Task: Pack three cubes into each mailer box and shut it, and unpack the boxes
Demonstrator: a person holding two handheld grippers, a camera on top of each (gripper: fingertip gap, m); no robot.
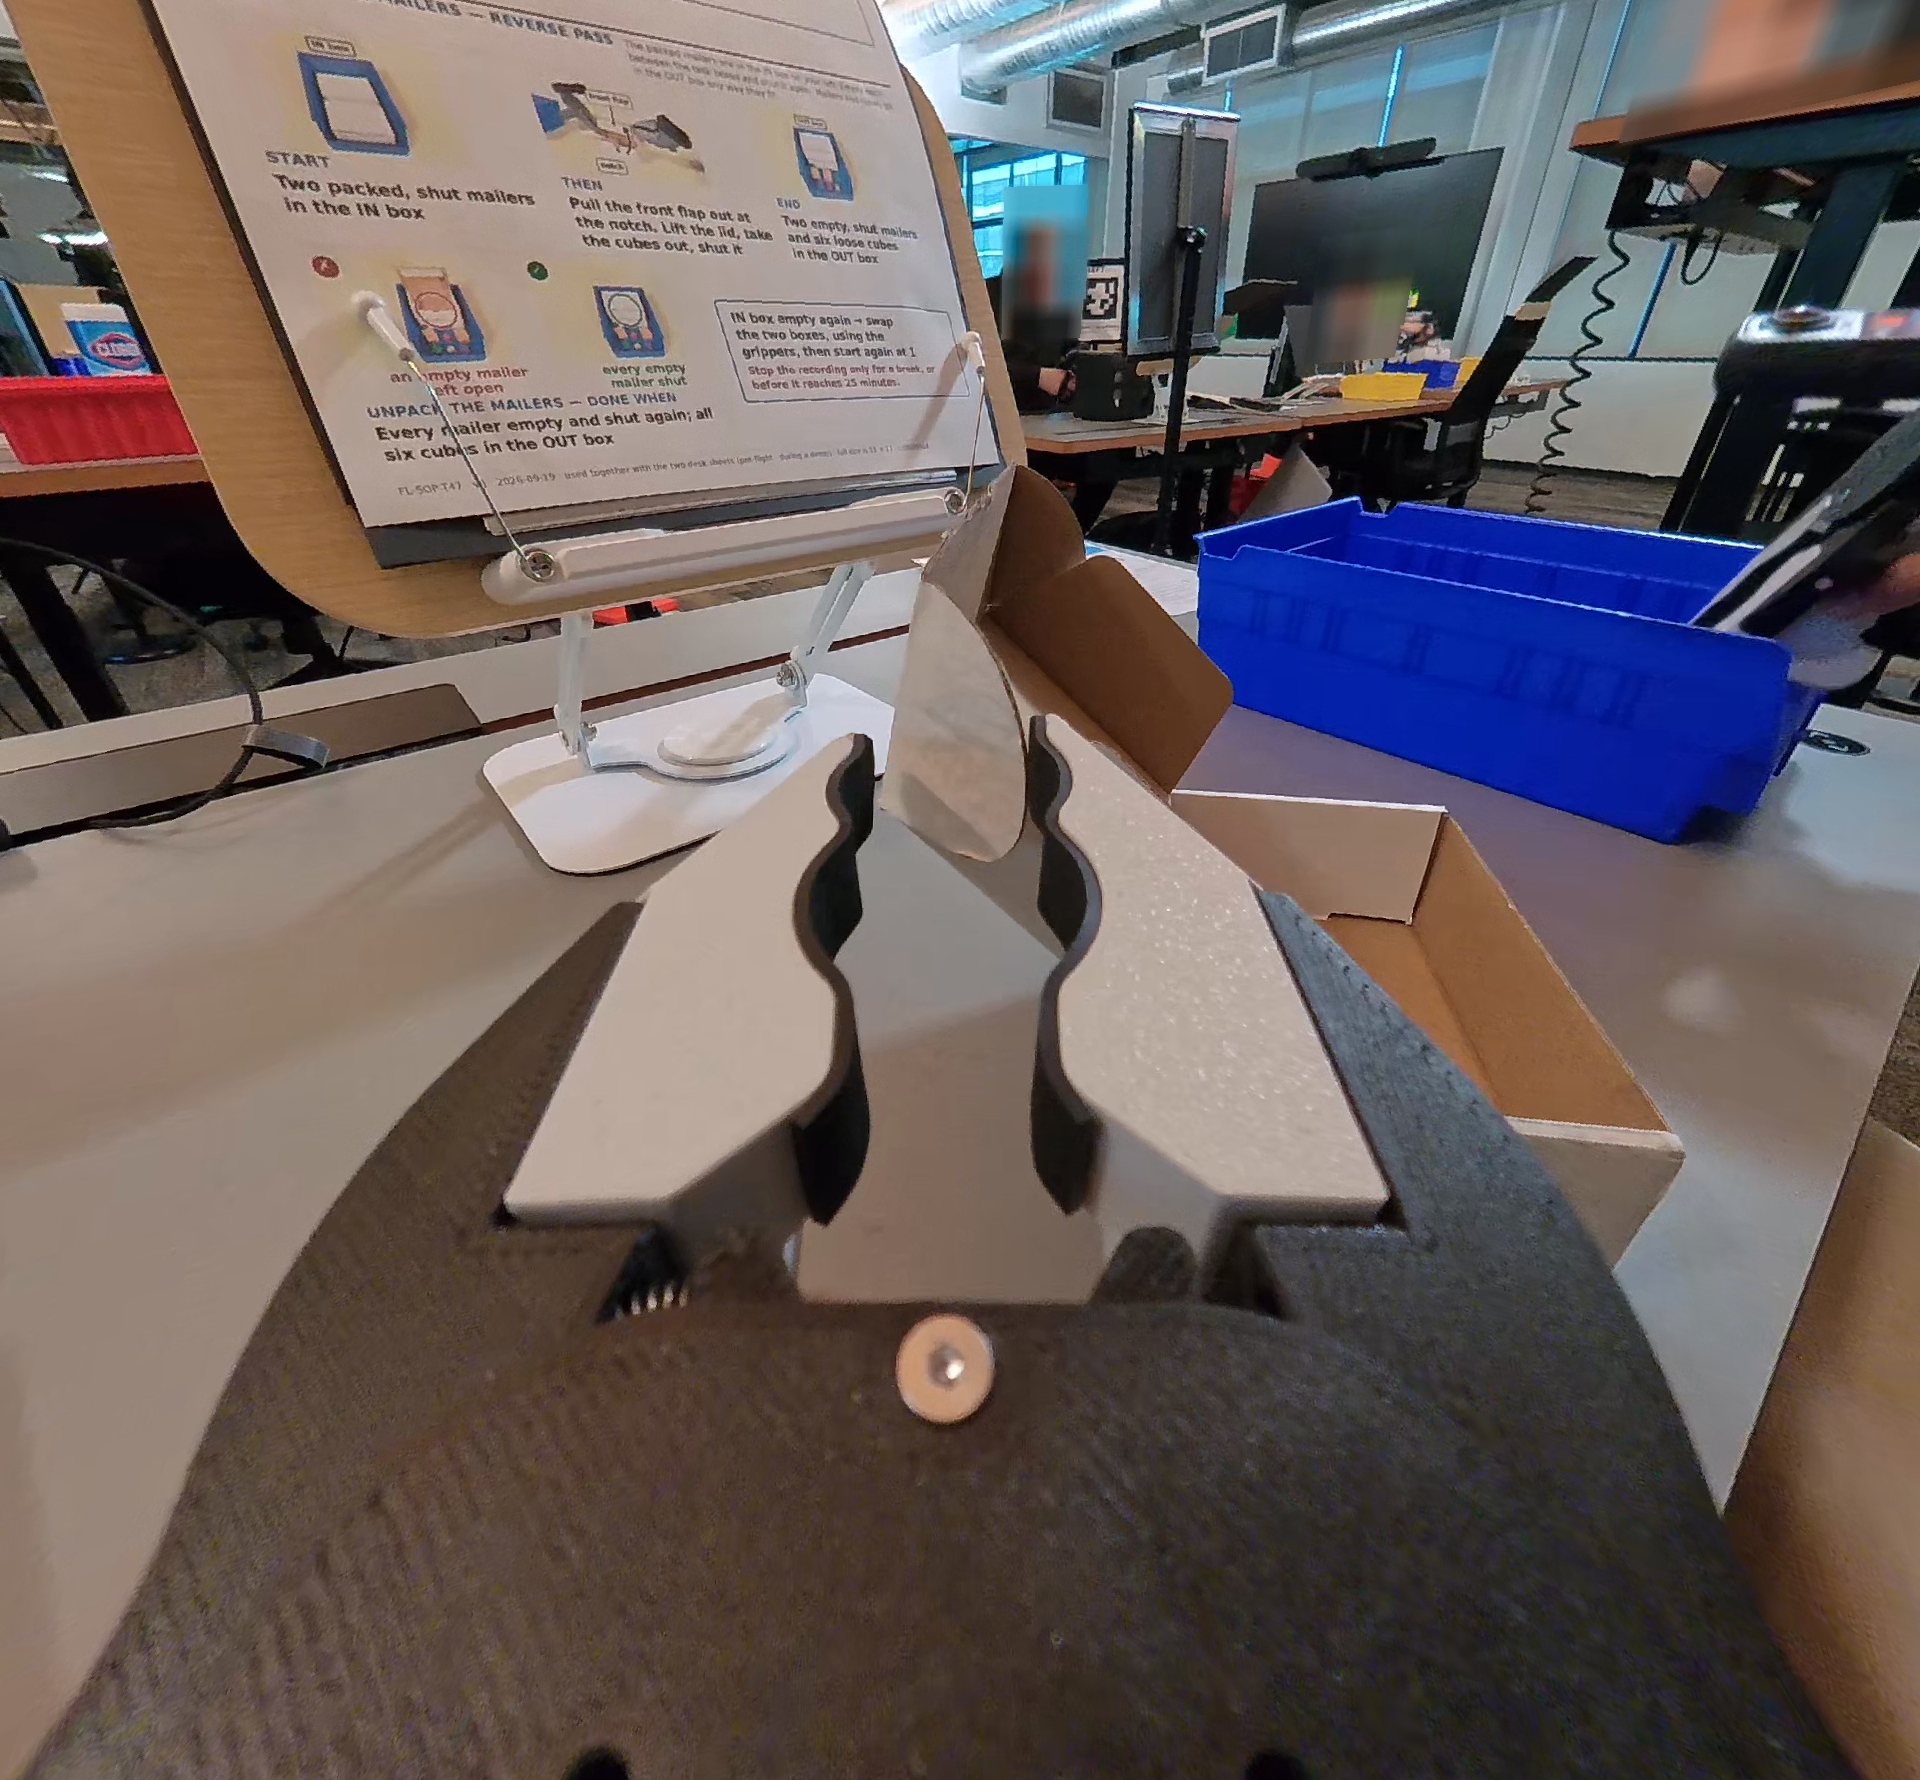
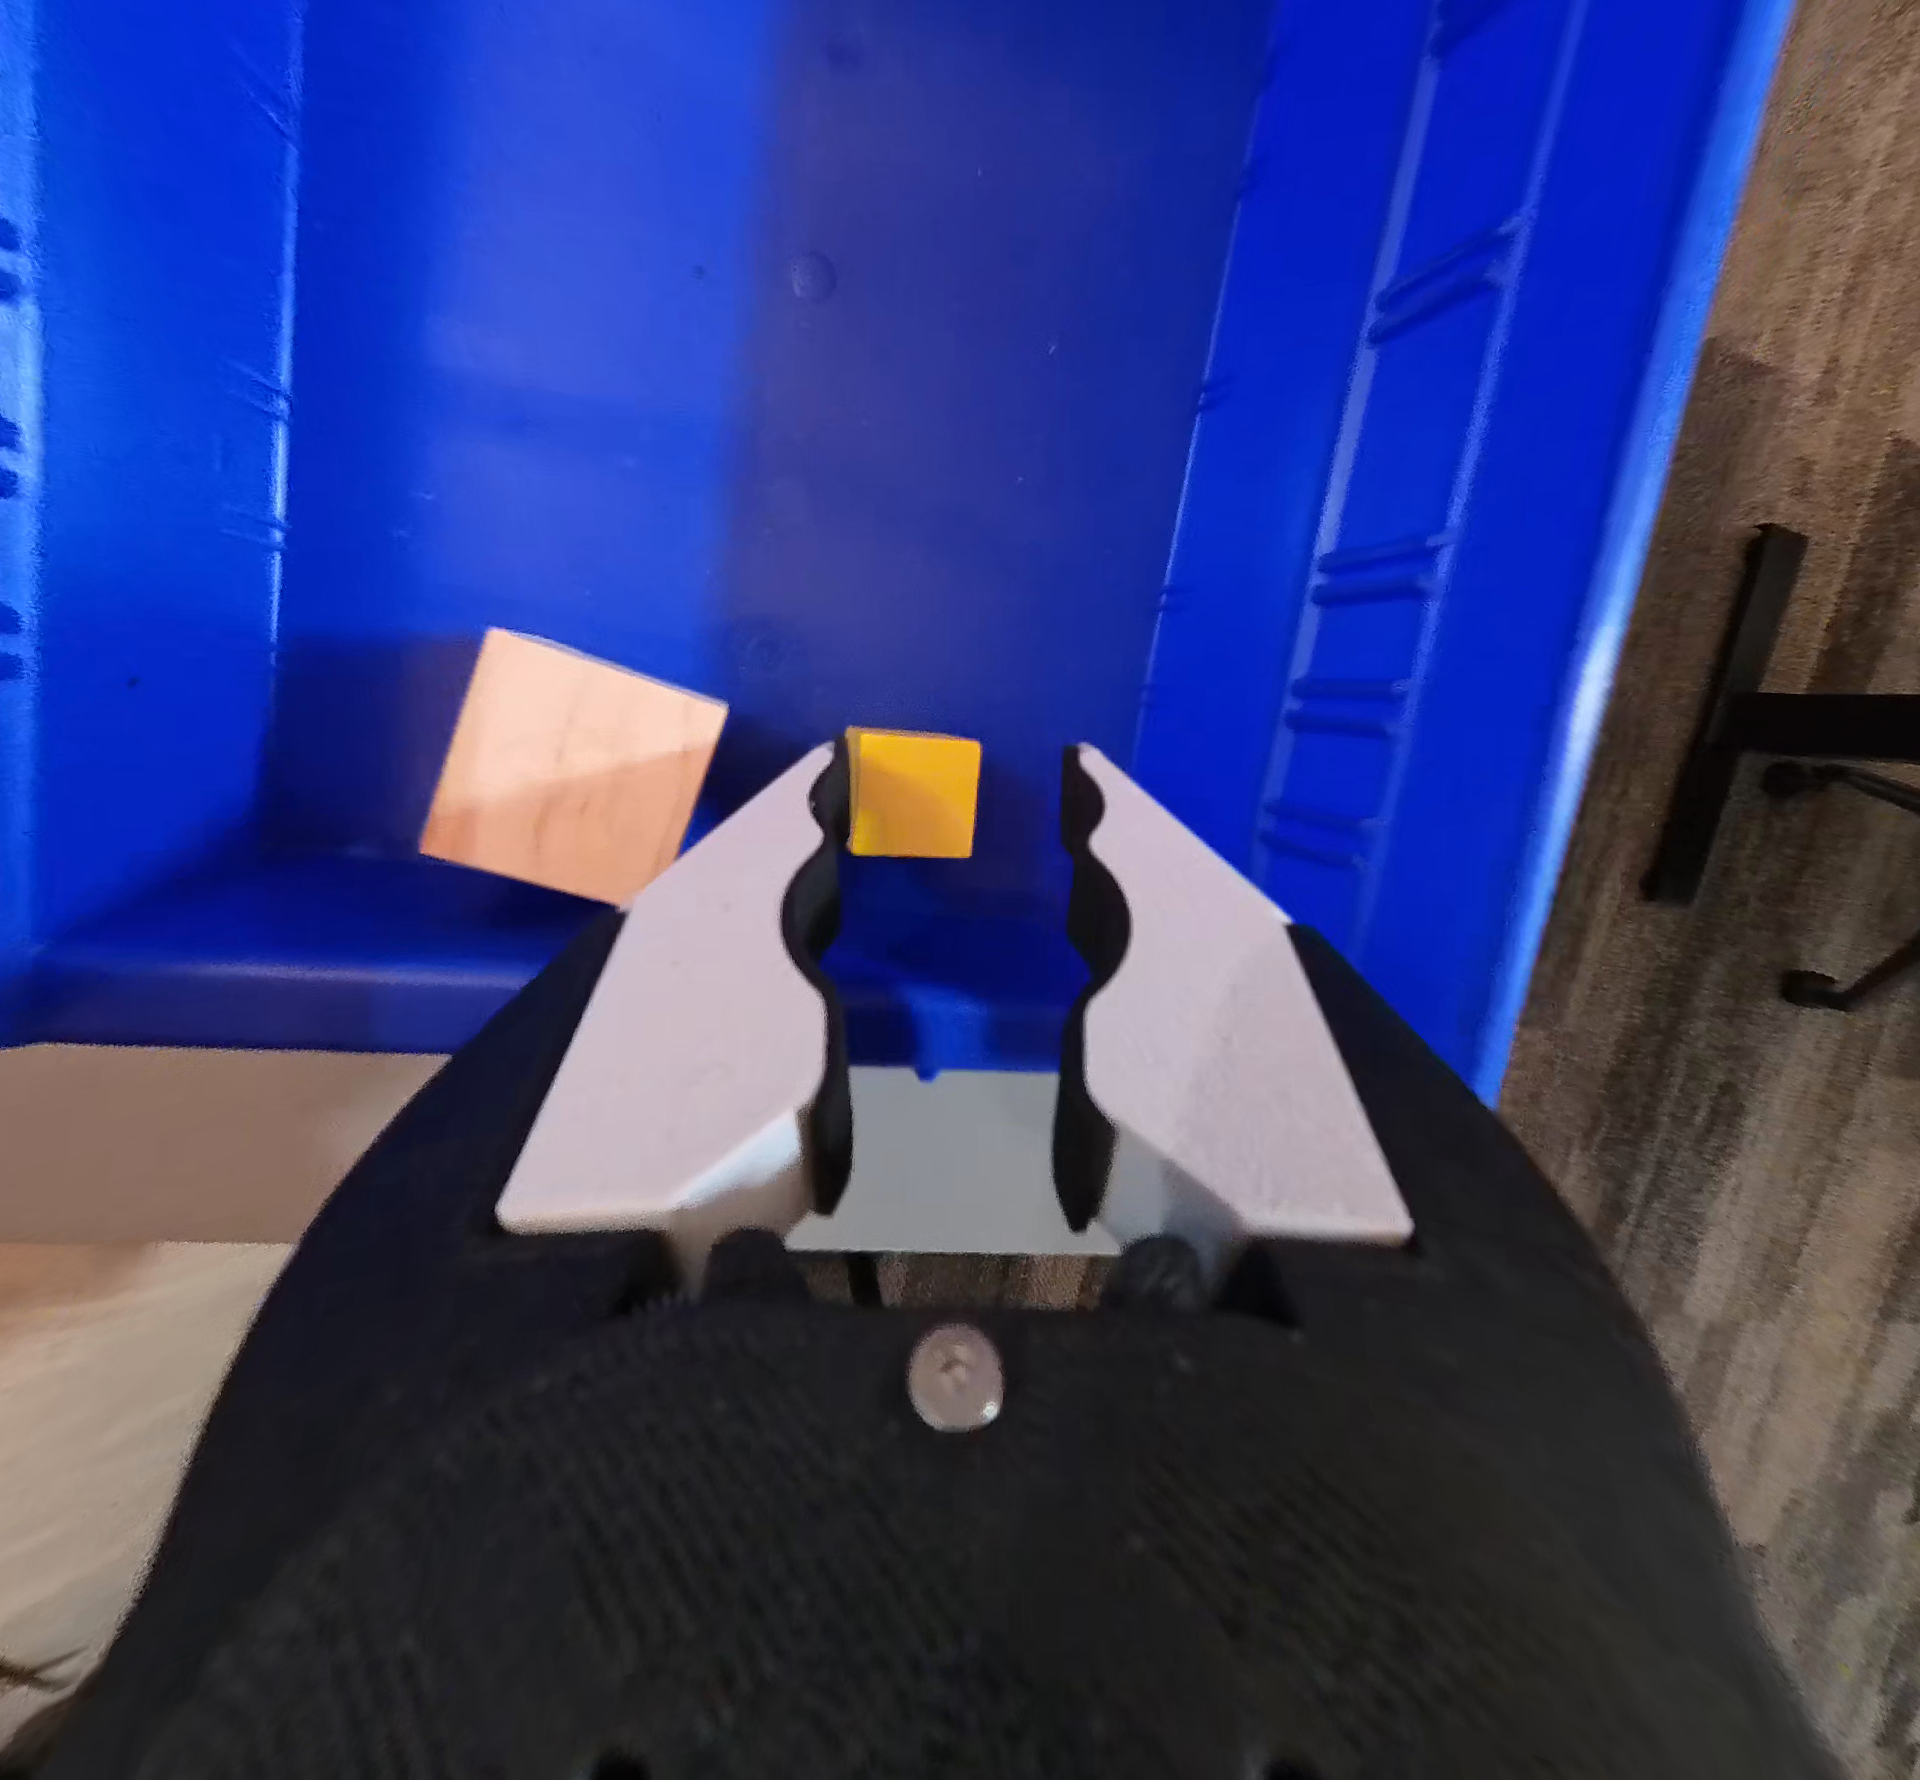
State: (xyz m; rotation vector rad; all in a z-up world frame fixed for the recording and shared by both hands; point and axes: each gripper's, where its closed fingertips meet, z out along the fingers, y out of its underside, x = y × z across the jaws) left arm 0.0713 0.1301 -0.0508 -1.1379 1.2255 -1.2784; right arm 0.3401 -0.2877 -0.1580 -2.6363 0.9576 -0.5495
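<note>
An open cardboard mailer box (image 1: 1496,1034) lies on the grey table, its lid (image 1: 1112,650) standing up. Its inside shows no cubes where visible. My left gripper (image 1: 951,774) is open; the lid's rounded side flap (image 1: 956,754) sits between its tips, not pinched. My right gripper (image 2: 951,774) is open and points down into the blue bin (image 2: 727,276). A small yellow cube (image 2: 914,795) sits between its tips, against the left pad and apart from the right one. A larger wooden cube (image 2: 571,764) lies in the bin to its left. The right gripper (image 1: 1808,577) also shows over the bin (image 1: 1455,670).
A wooden document stand (image 1: 208,380) holding an instruction sheet stands on a white base (image 1: 582,805) behind the mailer. A black cable (image 1: 208,754) lies at the left. More cardboard (image 1: 1849,1418) shows at the lower right. A chair base (image 2: 1766,743) stands on the carpet beside the bin.
</note>
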